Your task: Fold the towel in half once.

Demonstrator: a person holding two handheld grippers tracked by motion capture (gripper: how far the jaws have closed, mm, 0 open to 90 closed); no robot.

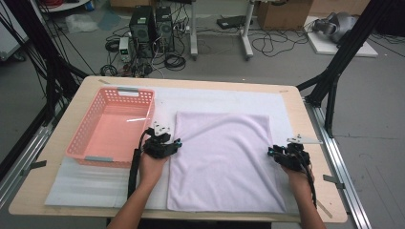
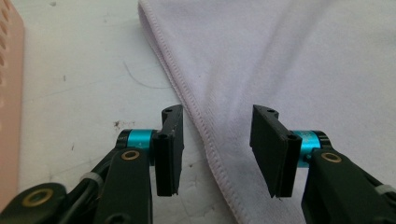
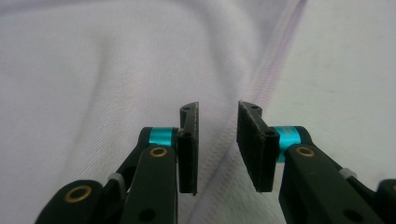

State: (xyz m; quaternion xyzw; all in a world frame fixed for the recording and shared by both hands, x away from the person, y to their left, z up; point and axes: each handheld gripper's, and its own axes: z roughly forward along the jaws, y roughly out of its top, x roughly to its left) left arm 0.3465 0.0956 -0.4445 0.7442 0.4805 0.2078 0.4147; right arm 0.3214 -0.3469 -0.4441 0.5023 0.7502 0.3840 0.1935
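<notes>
High view: left hand-held gripper (image 1: 175, 143) and right hand-held gripper (image 1: 271, 151) agape astride unlabelled towel (image 1: 222, 157) hems.

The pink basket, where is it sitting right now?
In the high view the pink basket stands on the table's far left part, just left of the lavender towel and beside the left gripper.

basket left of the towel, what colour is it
The basket is salmon pink, with a perforated wall; the high view shows it best.

Table (image 1: 315, 200) — white mat (image 1: 86, 183), pink basket (image 1: 112, 125), towel (image 1: 224, 162)
</notes>
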